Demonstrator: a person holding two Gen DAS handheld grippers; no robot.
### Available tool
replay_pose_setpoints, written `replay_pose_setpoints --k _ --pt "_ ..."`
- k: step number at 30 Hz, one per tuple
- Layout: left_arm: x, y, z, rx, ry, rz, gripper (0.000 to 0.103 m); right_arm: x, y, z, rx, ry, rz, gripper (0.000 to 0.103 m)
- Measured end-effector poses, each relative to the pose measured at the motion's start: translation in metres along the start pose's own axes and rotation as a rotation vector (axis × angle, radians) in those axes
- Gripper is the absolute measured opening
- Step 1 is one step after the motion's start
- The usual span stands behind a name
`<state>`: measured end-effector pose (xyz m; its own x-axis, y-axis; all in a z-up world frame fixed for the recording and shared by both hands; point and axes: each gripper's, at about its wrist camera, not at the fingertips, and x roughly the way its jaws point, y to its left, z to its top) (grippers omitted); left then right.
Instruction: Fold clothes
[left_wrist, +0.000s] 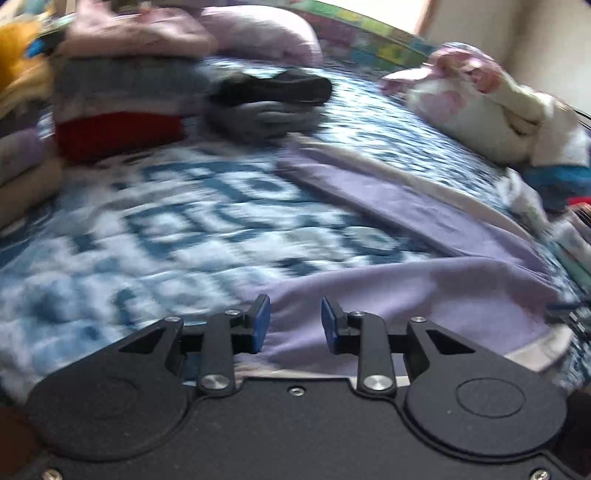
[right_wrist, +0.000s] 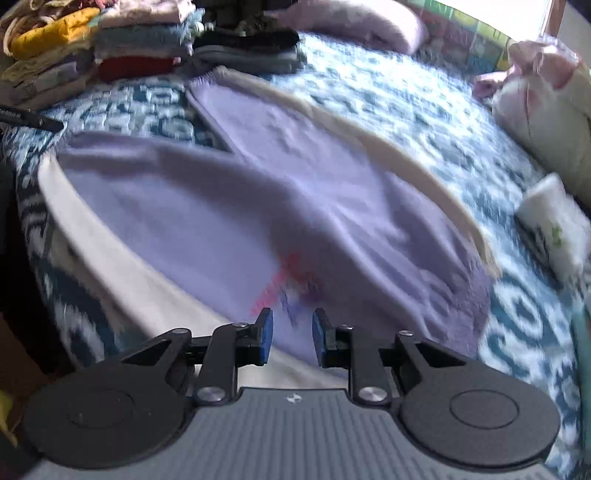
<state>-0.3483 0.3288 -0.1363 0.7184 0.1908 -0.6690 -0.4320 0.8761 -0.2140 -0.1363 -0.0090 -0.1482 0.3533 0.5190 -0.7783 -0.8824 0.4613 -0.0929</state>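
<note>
A pair of lilac trousers with a cream side stripe lies spread on the blue-and-white patterned bedcover, its two legs pointing toward a stack of folded clothes at the far side of the bed. The right gripper hangs over the waist part, its blue pads apart and holding nothing. The left gripper is above one leg end of the trousers, its fingers also spread and empty. Both views are blurred.
</note>
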Motion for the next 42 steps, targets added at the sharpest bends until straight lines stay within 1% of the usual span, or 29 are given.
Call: replay_pose_setpoints --k 1,3,4,5,6,11,13,15,16,17,18,20,22,24,25,27,28,29,30,34,39,40,41,42 --pt "0.01 -0.003 -0.003 0.015 0.026 0.006 0.028 0.004 0.002 0.005 0.008 -0.018 -0.009 0.025" --pt "0.031 -0.008 -0.009 0.043 0.085 0.024 0.032 0.014 0.008 0.012 0.023 -0.04 -0.029 0.025" --pt "0.044 -0.005 -0.014 0.047 0.144 0.058 0.033 0.024 0.011 0.01 0.024 -0.007 -0.024 0.025" --pt "0.045 -0.002 -0.018 0.042 0.127 0.053 0.034 0.035 0.013 0.007 0.023 0.038 -0.013 0.026" --pt "0.041 0.0 -0.017 0.029 0.119 0.041 0.034 0.036 0.014 0.005 0.018 0.043 -0.008 0.026" --pt "0.024 -0.018 -0.002 0.075 0.022 -0.023 0.034 0.021 0.021 0.0 -0.016 -0.001 0.002 0.025" --pt "0.026 -0.032 0.002 0.109 -0.002 -0.032 0.034 0.015 0.024 -0.002 -0.029 -0.019 0.006 0.026" --pt "0.041 -0.038 0.0 0.114 0.032 -0.032 0.036 0.018 0.025 -0.001 -0.022 -0.027 -0.003 0.027" --pt "0.049 -0.041 -0.001 0.116 0.05 -0.032 0.042 0.022 0.027 -0.002 -0.013 -0.02 0.001 0.028" --pt "0.065 -0.04 -0.006 0.118 0.128 -0.005 0.048 0.026 0.028 -0.003 -0.004 -0.012 0.005 0.028" --pt "0.067 -0.04 -0.011 0.143 0.115 0.001 0.049 0.034 0.031 -0.007 -0.005 0.028 0.015 0.029" --pt "0.059 -0.041 -0.012 0.173 0.123 0.014 0.049 0.033 0.041 -0.017 -0.05 0.022 -0.007 0.029" --pt "0.049 -0.034 -0.013 0.174 0.135 0.041 0.05 0.025 0.042 -0.022 -0.068 0.03 -0.012 0.029" --pt "0.04 -0.021 -0.015 0.165 0.146 0.054 0.05 0.016 0.04 -0.028 -0.076 0.039 -0.014 0.032" --pt "0.035 -0.012 -0.016 0.145 0.147 0.043 0.049 0.012 0.038 -0.031 -0.08 0.044 -0.015 0.036" --pt "0.024 0.004 -0.018 0.099 0.15 0.017 0.047 0.004 0.03 -0.039 -0.066 0.053 -0.024 0.038" --pt "0.02 0.007 -0.016 0.081 0.138 0.011 0.044 0.0 0.024 -0.042 -0.043 0.058 -0.024 0.042" --pt "0.015 0.009 -0.014 0.064 0.123 0.006 0.036 -0.006 0.018 -0.046 -0.027 0.063 -0.028 0.042" --pt "0.011 0.011 -0.011 0.047 0.109 0.002 0.035 -0.011 0.013 -0.05 -0.015 0.067 -0.035 0.042" --pt "-0.006 0.02 -0.001 -0.022 0.051 -0.018 0.035 -0.026 -0.003 -0.056 0.0 0.069 -0.056 0.039" --pt "0.039 -0.005 0.011 0.0 0.097 -0.12 0.035 -0.025 -0.008 -0.036 -0.052 0.068 -0.074 0.038" --pt "0.052 -0.008 0.01 0.026 0.111 -0.073 0.037 -0.023 -0.009 -0.031 -0.056 0.069 -0.076 0.039" --pt "0.065 -0.011 0.009 0.055 0.126 -0.018 0.024 -0.022 -0.011 -0.029 -0.059 0.074 -0.088 0.039" --pt "0.077 -0.014 0.008 0.083 0.14 0.037 0.022 -0.021 -0.015 -0.028 -0.061 0.08 -0.102 0.039"
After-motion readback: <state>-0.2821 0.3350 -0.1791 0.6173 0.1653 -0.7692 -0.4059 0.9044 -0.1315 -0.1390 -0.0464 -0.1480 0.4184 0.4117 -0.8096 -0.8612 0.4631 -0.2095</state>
